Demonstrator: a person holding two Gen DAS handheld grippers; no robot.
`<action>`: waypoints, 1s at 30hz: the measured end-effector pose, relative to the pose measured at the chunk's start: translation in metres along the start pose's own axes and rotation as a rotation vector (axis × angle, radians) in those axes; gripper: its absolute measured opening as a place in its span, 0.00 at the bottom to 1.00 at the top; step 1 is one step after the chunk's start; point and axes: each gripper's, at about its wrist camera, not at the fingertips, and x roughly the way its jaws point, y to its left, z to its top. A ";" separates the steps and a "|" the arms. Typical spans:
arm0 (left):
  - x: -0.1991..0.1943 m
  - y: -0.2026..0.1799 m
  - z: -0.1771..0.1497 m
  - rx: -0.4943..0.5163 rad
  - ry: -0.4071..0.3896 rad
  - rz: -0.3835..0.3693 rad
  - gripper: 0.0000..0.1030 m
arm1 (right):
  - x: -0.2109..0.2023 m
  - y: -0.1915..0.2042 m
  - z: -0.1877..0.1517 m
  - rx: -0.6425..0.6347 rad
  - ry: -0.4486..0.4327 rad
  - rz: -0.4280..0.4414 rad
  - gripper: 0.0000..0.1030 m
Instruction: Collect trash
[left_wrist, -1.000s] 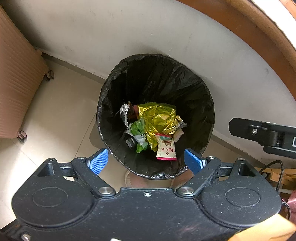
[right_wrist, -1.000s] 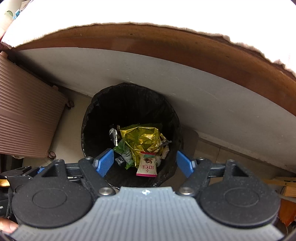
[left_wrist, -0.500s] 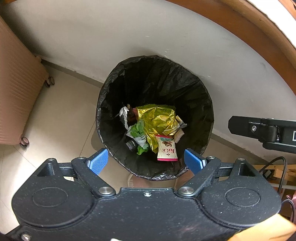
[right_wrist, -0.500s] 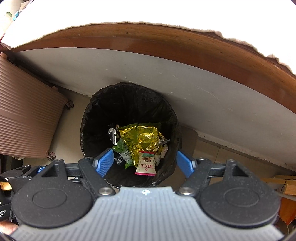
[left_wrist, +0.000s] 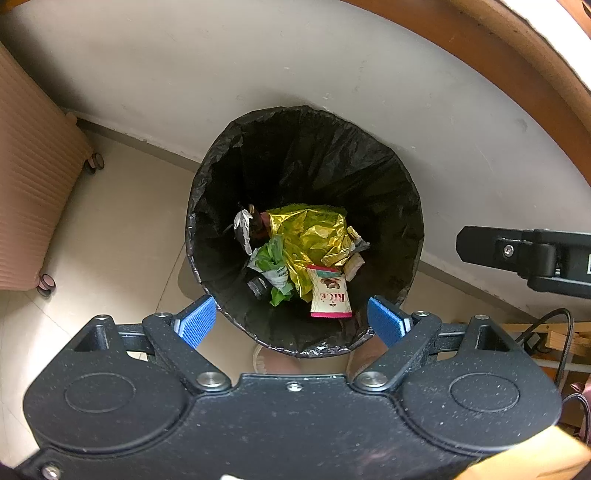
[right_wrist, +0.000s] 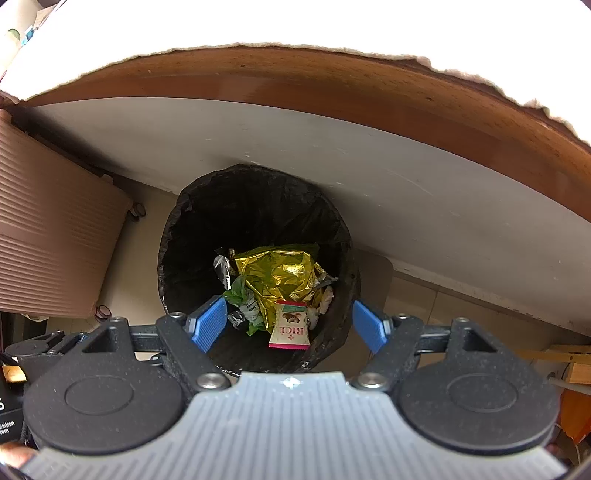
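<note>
A round bin with a black liner stands on the floor against a white wall. Inside lie a crumpled gold foil wrapper, a pink-edged rice snack packet, a green-and-white wrapper and a silver scrap. My left gripper hangs open above the bin's near rim with nothing between its blue pads. From higher up, my right gripper is also open and empty over the same rim.
A ribbed pink suitcase on small wheels stands left of the bin. A brown wooden table edge overhangs the wall. The other gripper's black body juts in at right, with cables and wooden pieces below it.
Both views have drawn back and upward a little from the bin, which now looks smaller and farther away. Both grippers stay open; the trash has not moved.
</note>
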 end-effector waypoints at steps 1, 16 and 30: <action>0.000 0.000 0.000 0.000 0.001 0.001 0.86 | 0.000 0.000 0.000 0.000 0.001 0.000 0.82; 0.000 0.003 0.003 0.017 -0.012 0.004 0.86 | 0.003 0.002 0.003 0.004 0.005 0.000 0.82; 0.003 0.008 0.007 0.015 -0.006 0.006 0.86 | 0.005 0.003 0.005 0.014 0.011 0.002 0.82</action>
